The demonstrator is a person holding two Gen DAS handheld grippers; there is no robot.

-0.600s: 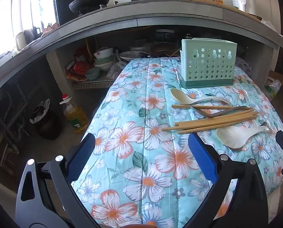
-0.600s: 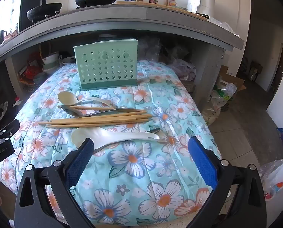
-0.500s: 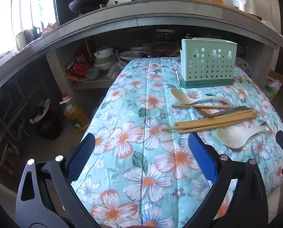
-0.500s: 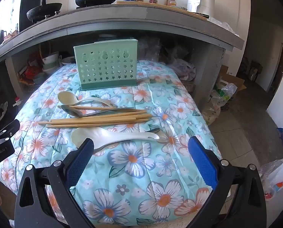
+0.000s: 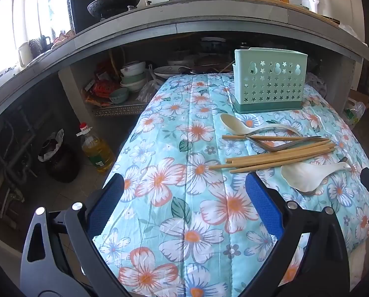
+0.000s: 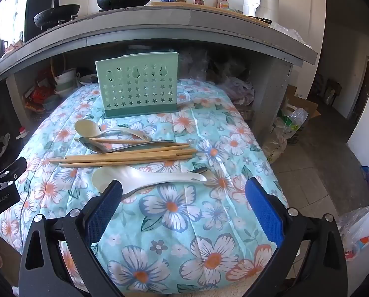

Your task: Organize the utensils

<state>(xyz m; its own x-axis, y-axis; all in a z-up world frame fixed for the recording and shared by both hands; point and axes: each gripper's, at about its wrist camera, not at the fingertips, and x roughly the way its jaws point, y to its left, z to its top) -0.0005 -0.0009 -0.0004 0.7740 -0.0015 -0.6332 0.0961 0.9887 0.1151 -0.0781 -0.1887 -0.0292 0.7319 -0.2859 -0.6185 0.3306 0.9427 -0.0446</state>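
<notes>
We should start with the near white plastic spoon, low in the right view, gripping its slim handle and lifting clear of the bamboo chopsticks, bound for the pale green perforated holder above centre. A metal utensil seemingly hides beneath. Left gripper and right gripper gape fully, empty.

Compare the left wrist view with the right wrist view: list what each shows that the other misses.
Only the left wrist view shows the oil bottle on the floor and the open left gripper. Only the right wrist view shows the doorway and the open right gripper. Both show the green utensil holder, the chopsticks, the white spoons, the metal spoons and the floral cloth.
</notes>
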